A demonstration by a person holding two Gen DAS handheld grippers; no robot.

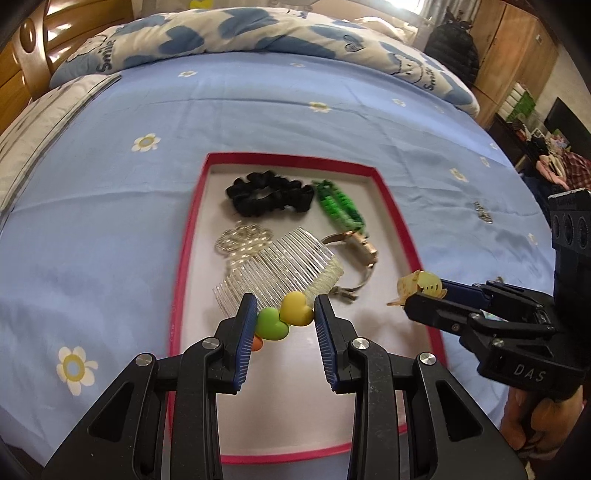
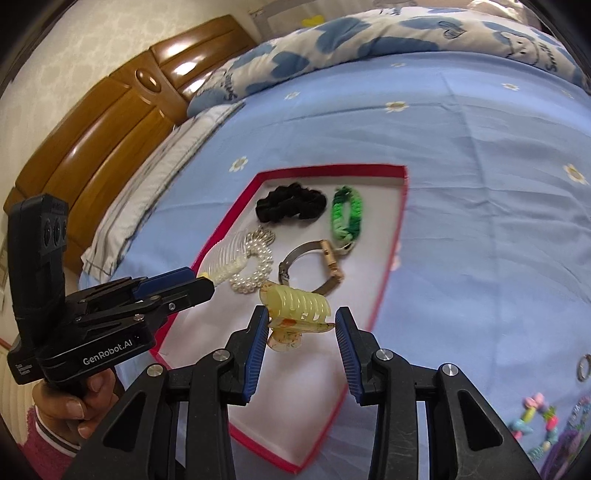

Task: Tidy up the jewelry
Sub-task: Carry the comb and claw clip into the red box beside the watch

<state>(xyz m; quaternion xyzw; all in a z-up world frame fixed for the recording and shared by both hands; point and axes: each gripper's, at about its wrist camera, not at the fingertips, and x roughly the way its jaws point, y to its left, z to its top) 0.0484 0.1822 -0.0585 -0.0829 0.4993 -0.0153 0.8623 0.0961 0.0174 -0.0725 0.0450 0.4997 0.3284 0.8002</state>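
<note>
A red-rimmed tray (image 1: 395, 206) (image 2: 400, 206) lies on the blue bedsheet. It holds a black scrunchie (image 1: 269, 194) (image 2: 291, 203), a green braided bracelet (image 1: 338, 203) (image 2: 345, 214), a watch (image 1: 360, 247) (image 2: 325, 262), a pearl bracelet (image 2: 258, 266) and a clear comb (image 1: 280, 266). My left gripper (image 1: 285, 317) is shut on a clip with green and yellow hearts (image 1: 284, 317) over the tray. My right gripper (image 2: 301, 328) (image 1: 421, 295) is shut on a yellow claw clip (image 2: 295, 306) (image 1: 421, 286) over the tray's right edge.
A ring (image 2: 583, 367), a colourful bead bracelet (image 2: 535, 424) and more trinkets lie on the sheet at the right. A small metal piece (image 1: 484, 212) lies right of the tray. A folded quilt (image 1: 258, 33) and a wooden headboard (image 2: 110, 122) are behind.
</note>
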